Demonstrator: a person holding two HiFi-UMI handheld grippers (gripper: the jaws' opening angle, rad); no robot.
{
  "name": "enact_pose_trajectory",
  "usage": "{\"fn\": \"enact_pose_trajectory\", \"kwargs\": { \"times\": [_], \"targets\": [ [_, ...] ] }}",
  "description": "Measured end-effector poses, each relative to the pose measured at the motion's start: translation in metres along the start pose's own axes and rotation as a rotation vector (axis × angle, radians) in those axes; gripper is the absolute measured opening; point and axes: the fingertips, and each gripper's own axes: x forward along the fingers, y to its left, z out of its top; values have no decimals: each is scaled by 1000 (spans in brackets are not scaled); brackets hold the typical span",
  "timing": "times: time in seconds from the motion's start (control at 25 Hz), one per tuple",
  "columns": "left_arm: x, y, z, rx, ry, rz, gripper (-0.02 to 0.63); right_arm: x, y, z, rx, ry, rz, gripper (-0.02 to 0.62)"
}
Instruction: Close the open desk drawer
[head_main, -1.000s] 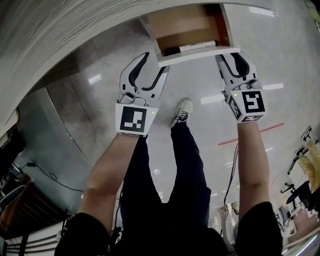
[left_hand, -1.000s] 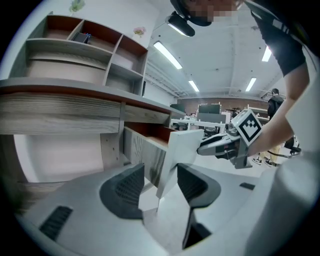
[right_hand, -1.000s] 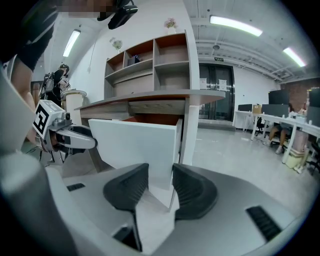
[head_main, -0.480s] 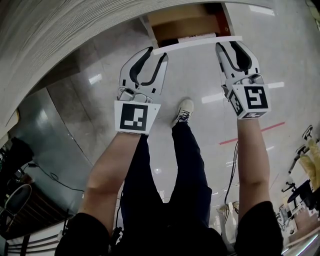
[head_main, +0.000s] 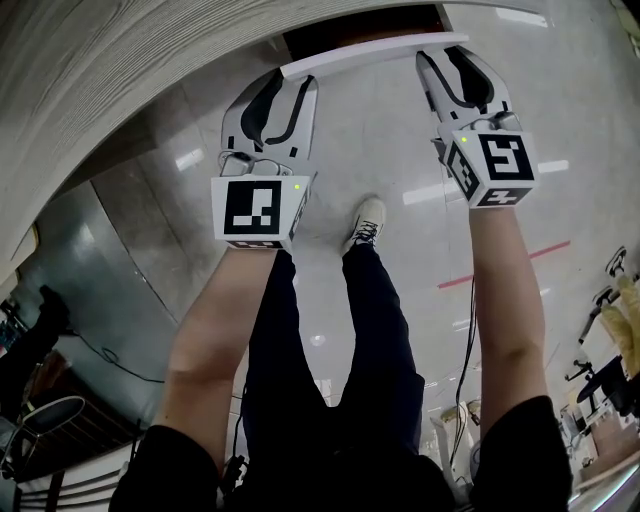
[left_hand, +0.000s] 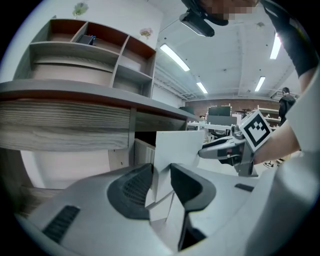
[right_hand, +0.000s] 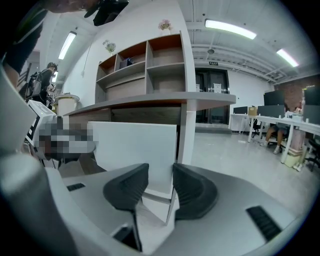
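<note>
**Open-plan office.** In the right gripper view, a row of desks (right_hand: 260, 120) at the far right carries monitors (right_hand: 274, 97), and a person (right_hand: 274, 131) sits there. Strip lights (right_hand: 230, 27) run along an exposed white ceiling (left_hand: 235, 55). A glossy grey floor (right_hand: 235, 155) spreads between the furniture; the head view shows a red line (head_main: 505, 265) marked on it. Glass doors (right_hand: 212, 97) stand at the far wall. On the near bench (right_hand: 165, 101) rises a shelf unit (right_hand: 145, 65) of open compartments, topped by a small plant (right_hand: 165, 24).
</note>
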Motion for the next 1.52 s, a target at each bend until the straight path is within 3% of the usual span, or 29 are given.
{"fn": "enact_pose_trajectory", "kwargs": {
  "times": [0.6,1.04,1.28,1.52],
  "targets": [
    [32,38,15,-112,21,114,127,43,-13,25,98,-6,-71,167],
    [37,36,19,-140,-5,178,114,44,-20,30,159,-30,-139,163],
    [36,38,19,-128,-6,160,114,46,-19,31,182,-41,-140,155],
    [23,43,-6,-174,53,152,114,42,-12,21,236,-14,-130,156]
  ]
}}
